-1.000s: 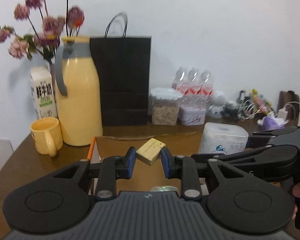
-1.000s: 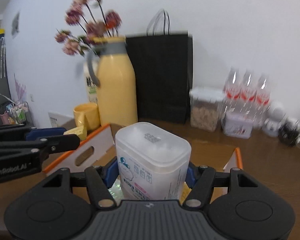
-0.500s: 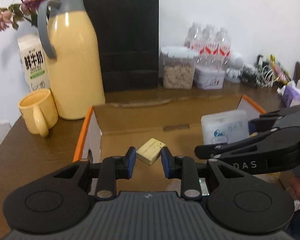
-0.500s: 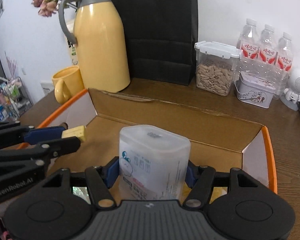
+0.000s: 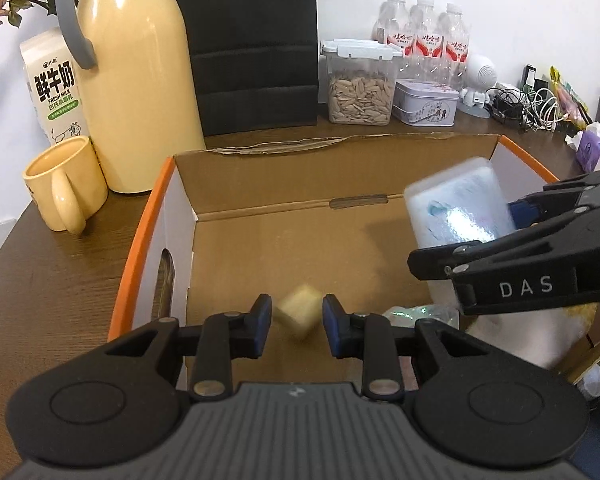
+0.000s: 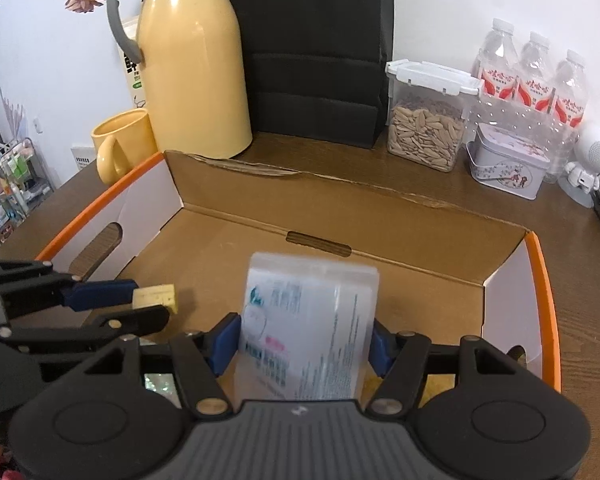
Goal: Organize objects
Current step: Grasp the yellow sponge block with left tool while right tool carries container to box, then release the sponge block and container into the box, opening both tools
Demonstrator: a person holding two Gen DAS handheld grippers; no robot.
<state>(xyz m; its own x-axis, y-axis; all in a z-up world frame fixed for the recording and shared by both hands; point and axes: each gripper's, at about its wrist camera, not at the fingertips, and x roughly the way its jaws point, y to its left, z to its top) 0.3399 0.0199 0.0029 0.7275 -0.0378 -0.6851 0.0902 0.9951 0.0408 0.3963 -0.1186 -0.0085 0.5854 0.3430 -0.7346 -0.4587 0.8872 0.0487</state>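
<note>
Yellow block (image 5: 297,314): blurred, between the blue pads of the left hand-held gripper (image 5: 293,327), a gap showing on each side, above the floor of the cardboard box (image 5: 300,236).
Left hand-held gripper: fingers parted, not pressing the block (whether it touches either pad, I cannot tell).
Plastic container (image 6: 306,326): translucent, printed label, tilted, over the box's right half.
Right hand-held gripper (image 6: 304,346): clamped on the container, one blue pad on each side.
Cardboard box: open, orange-rimmed, on the brown tabletop (image 5: 52,280).
Behind the box: yellow jug (image 5: 140,80), yellow mug (image 5: 62,188), black paper bag (image 5: 252,44), seed jar (image 5: 360,84), tin (image 5: 426,102).
</note>
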